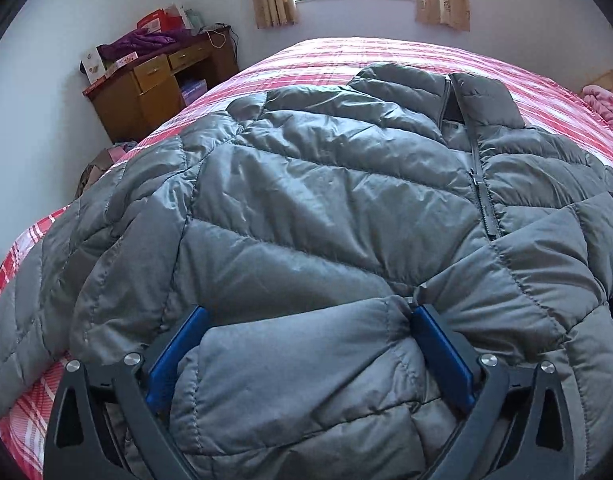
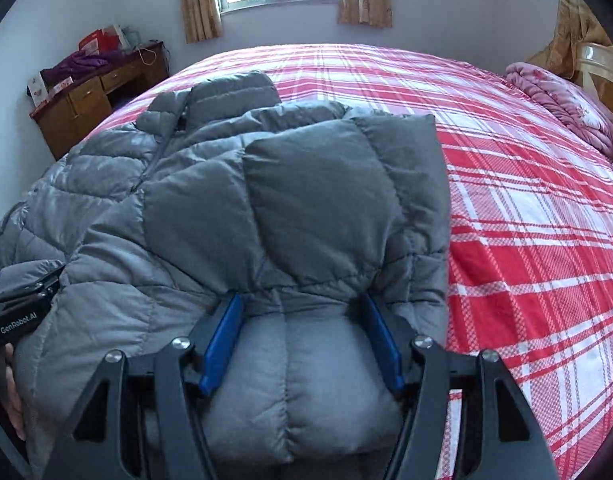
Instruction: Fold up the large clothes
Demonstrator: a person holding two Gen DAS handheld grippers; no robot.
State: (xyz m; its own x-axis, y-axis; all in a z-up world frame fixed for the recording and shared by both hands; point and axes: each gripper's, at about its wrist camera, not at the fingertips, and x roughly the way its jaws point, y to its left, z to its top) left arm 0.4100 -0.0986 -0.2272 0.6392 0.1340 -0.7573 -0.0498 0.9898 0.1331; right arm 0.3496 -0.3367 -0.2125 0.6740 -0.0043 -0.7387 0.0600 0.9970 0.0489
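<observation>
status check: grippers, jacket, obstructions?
Left gripper and right gripper each clamped on puffy hem of grey quilted down jacket. Jacket spread on red plaid bed, right side folded in. Nothing obstructing.

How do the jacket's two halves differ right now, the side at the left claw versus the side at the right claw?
The left claw straddles hem fabric of the jacket whose sleeve lies spread out. The right claw straddles a side already folded over the front. The left half looks shinier, the right matte. Both are grey quilted fabric on the plaid bed.
</observation>
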